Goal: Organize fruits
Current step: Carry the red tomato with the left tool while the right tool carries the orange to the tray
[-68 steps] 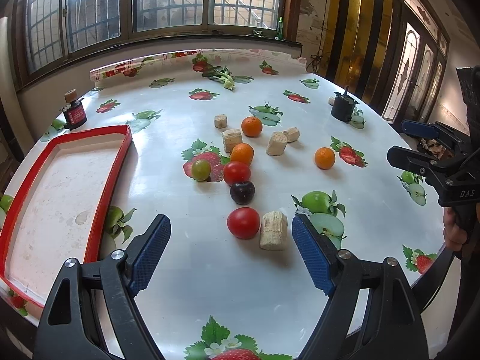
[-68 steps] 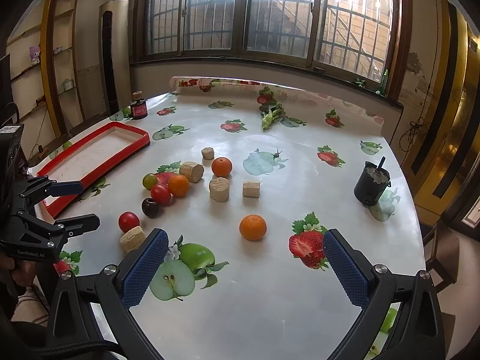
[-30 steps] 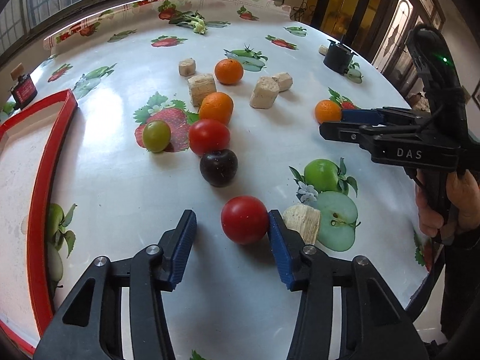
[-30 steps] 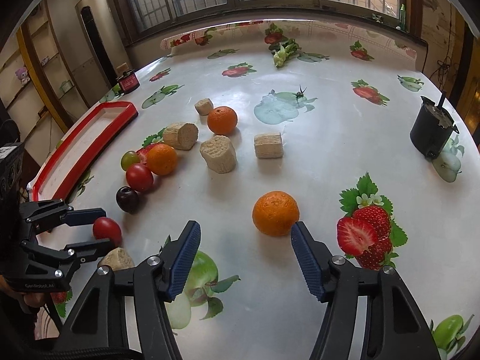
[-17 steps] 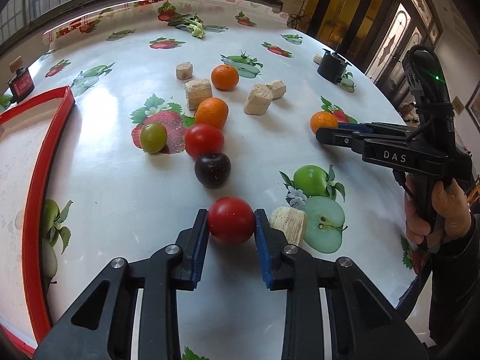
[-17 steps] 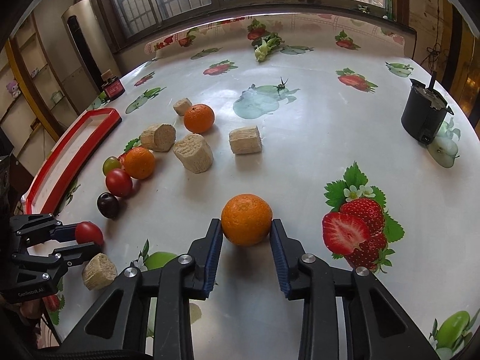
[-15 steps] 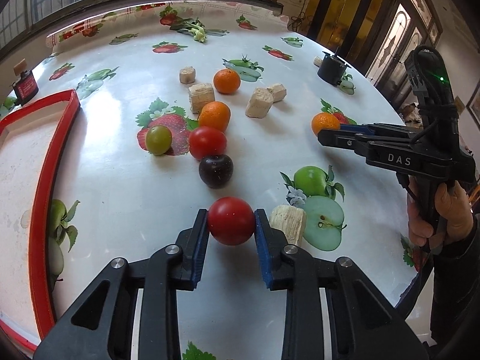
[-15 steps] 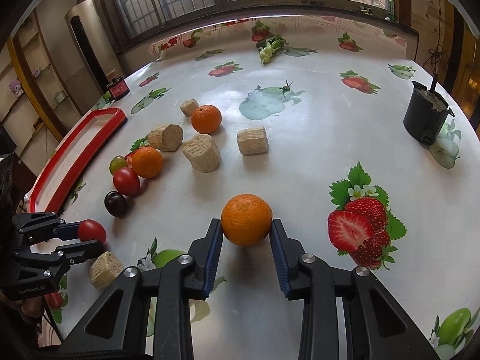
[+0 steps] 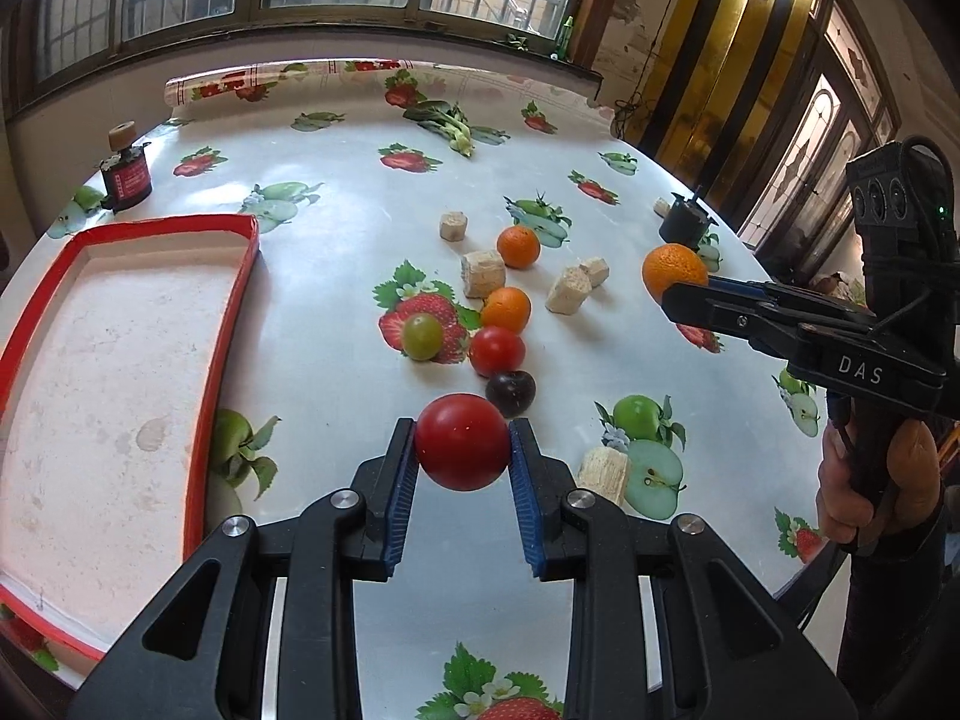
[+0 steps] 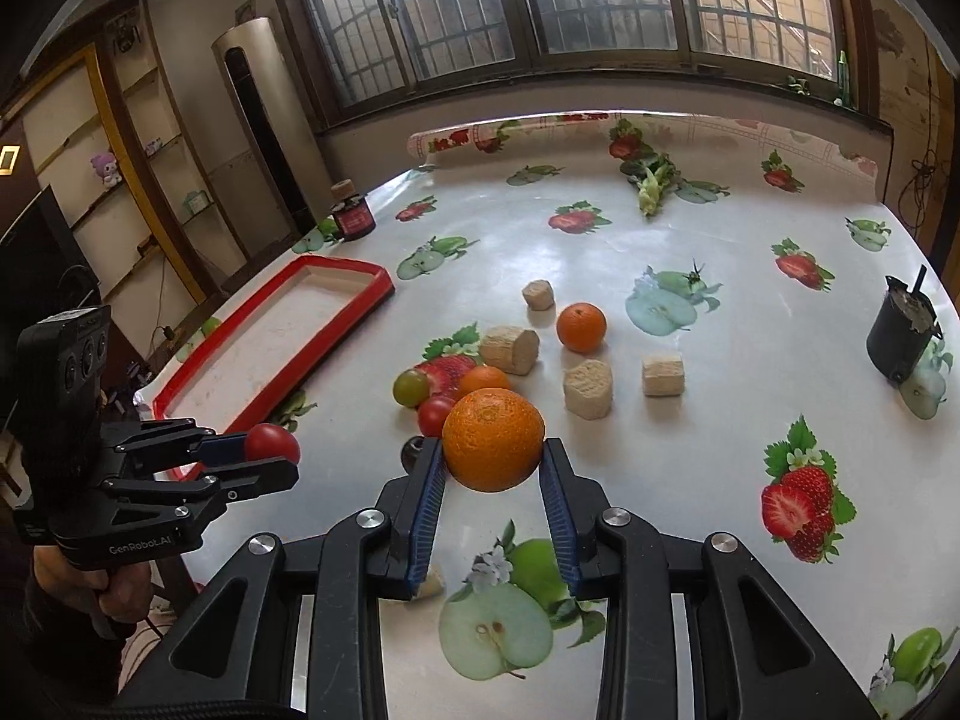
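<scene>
I keep the left gripper (image 9: 462, 456) clamped on the tomato (image 9: 462, 441) and the right gripper (image 10: 493, 474) clamped on the orange (image 10: 493, 440), both clear of the table (image 9: 336, 276). I carry each level to the red tray (image 9: 198, 372), then release low.

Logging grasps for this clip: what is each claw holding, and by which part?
Left claw: round red tomato, pinched across its sides. Right claw: round orange, pinched across its sides.

right gripper (image 9: 666, 291) body: "das" | left gripper (image 10: 273, 459) body: "genrobot.ai"
</scene>
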